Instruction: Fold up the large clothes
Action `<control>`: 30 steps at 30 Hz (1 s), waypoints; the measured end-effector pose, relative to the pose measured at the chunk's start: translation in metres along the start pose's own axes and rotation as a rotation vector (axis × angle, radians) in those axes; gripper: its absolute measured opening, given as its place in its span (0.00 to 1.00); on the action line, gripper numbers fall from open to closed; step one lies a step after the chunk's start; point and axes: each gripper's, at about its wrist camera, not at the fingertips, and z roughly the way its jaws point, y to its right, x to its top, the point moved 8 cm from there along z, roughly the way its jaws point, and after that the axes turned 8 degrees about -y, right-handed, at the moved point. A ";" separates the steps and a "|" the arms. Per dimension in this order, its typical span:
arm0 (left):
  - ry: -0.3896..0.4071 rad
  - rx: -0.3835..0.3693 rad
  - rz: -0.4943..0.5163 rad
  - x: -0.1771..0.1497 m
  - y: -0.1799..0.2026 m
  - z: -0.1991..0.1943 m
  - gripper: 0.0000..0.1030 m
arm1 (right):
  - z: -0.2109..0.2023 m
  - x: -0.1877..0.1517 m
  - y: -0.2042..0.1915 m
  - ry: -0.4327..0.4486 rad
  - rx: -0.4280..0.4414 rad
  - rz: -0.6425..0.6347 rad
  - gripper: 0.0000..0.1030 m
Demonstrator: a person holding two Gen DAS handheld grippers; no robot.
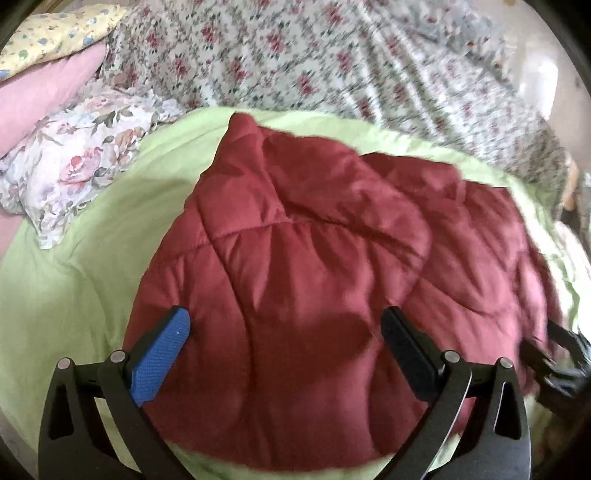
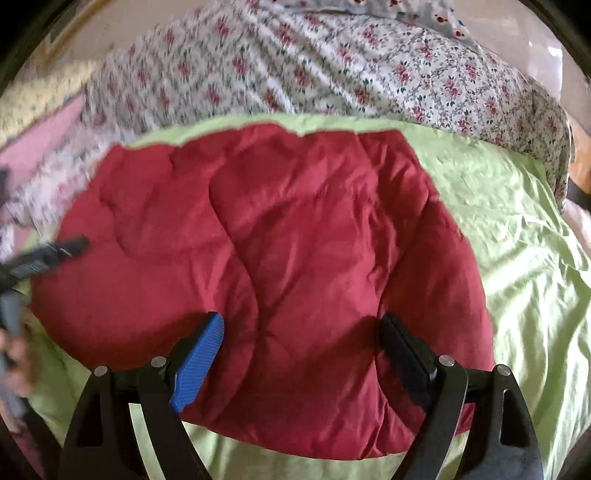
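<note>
Lying folded on a light green sheet (image 2: 517, 229), the dark red quilted jacket (image 2: 258, 240) sits roughly mid-bed, w/ green showing around most of its edges in both views.

Right wrist view: jacket reads as a broad bundle, top edge fairly straight & running left-right across the pic, lower edge rounded toward the camera. Long axis looks approx left-right here, though fisheye bend makes that hard to call. Quilting seams curve down the middle.

Left wrist view: same jacket (image 1: 314, 258) shows a narrower upper end pointing toward top-left, a flap or folded layer lying over the centre, bulk spreading to lower right. Can't tell collar from hem.

Left gripper (image 1: 284, 328): jaws wide apart, blue pad on one finger, black on the other, nothing btwn them; they hang over the near part of the jacket, contact w/ fabric not clear. Right gripper (image 2: 301, 330): also spread wide, empty, over the jacket's near edge. Each gripper shows blurred at the other view's side edge.

Beyond the green sheet: a small-flower print bedspread (image 1: 332, 55) covers the far side. Left wrist view also has a rose-print pillow (image 1: 74, 158) touching the sheet's left edge, a pink pillow (image 1: 40, 92) behind it & a yellow dotted cloth (image 1: 55, 33) at top-left. Much of both pics is motion-blurred.
</note>
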 end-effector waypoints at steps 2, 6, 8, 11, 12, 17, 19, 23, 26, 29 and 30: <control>0.009 -0.014 0.016 -0.010 0.003 -0.013 1.00 | 0.001 0.001 0.001 -0.003 -0.005 0.000 0.85; -0.014 -0.018 0.041 -0.026 0.008 -0.019 1.00 | -0.003 0.000 0.003 0.000 0.005 0.013 0.85; -0.027 -0.012 0.052 -0.032 0.010 -0.019 1.00 | -0.007 -0.001 0.004 0.001 0.012 0.016 0.85; -0.044 -0.006 0.067 -0.039 0.014 -0.018 1.00 | -0.015 -0.006 0.004 0.003 0.029 0.015 0.85; -0.048 -0.008 0.071 -0.042 0.015 -0.019 1.00 | -0.017 -0.010 0.004 0.000 0.031 0.013 0.85; -0.076 -0.018 0.088 -0.059 0.021 -0.021 1.00 | -0.028 -0.029 0.002 -0.013 0.048 0.005 0.85; -0.087 -0.019 0.092 -0.065 0.022 -0.021 1.00 | -0.033 -0.039 0.001 -0.019 0.050 0.001 0.85; -0.110 -0.029 0.091 -0.077 0.022 -0.023 1.00 | -0.041 -0.054 -0.001 -0.028 0.064 0.000 0.85; -0.114 -0.034 0.089 -0.083 0.021 -0.027 1.00 | -0.049 -0.063 -0.002 -0.027 0.072 0.000 0.86; -0.119 -0.028 0.096 -0.089 0.020 -0.030 1.00 | -0.054 -0.069 -0.007 -0.030 0.085 -0.007 0.86; -0.126 -0.025 0.099 -0.092 0.020 -0.031 1.00 | -0.054 -0.072 -0.008 -0.034 0.085 -0.012 0.86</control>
